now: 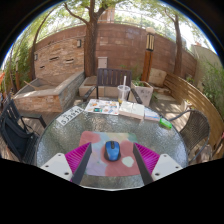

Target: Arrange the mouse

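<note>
A blue computer mouse lies on a reddish patterned mouse mat on a round glass table. My gripper is open. Its two fingers with magenta pads stand wide apart at either side of the mat. The mouse rests on the mat between the fingers, with a clear gap at each side. Nothing is held.
Beyond the mat lie a keyboard, papers or books, a white box, a cup and a green object. Dark chairs stand at the left. A brick wall and trees are behind.
</note>
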The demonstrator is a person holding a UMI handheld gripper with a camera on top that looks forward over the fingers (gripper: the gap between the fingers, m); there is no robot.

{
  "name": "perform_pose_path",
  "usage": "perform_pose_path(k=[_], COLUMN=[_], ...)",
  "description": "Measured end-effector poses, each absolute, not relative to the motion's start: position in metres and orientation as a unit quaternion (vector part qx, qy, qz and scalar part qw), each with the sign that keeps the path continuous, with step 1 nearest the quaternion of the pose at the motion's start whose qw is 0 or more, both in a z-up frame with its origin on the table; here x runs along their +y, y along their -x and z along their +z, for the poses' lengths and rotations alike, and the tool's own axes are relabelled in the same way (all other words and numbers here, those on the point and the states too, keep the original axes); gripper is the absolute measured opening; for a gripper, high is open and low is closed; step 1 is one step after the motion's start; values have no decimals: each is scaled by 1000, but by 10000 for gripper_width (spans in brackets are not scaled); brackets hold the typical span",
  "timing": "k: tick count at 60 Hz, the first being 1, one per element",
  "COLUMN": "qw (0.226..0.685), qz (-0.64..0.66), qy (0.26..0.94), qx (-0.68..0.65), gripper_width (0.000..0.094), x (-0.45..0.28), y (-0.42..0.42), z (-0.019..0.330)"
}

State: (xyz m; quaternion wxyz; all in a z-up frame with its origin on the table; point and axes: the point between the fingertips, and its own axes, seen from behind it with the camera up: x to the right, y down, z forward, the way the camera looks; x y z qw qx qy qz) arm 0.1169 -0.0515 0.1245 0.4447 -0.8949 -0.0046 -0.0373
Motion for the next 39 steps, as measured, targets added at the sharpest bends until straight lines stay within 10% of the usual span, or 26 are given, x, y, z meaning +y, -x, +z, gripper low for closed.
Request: perform_pose_path(k=[14,39], qw=[442,432], qz=[-49,-58], qy=[896,900], qx=[6,12], gripper_width=[849,849], x=[-135,-180], y=[-96,-89], z=[187,199])
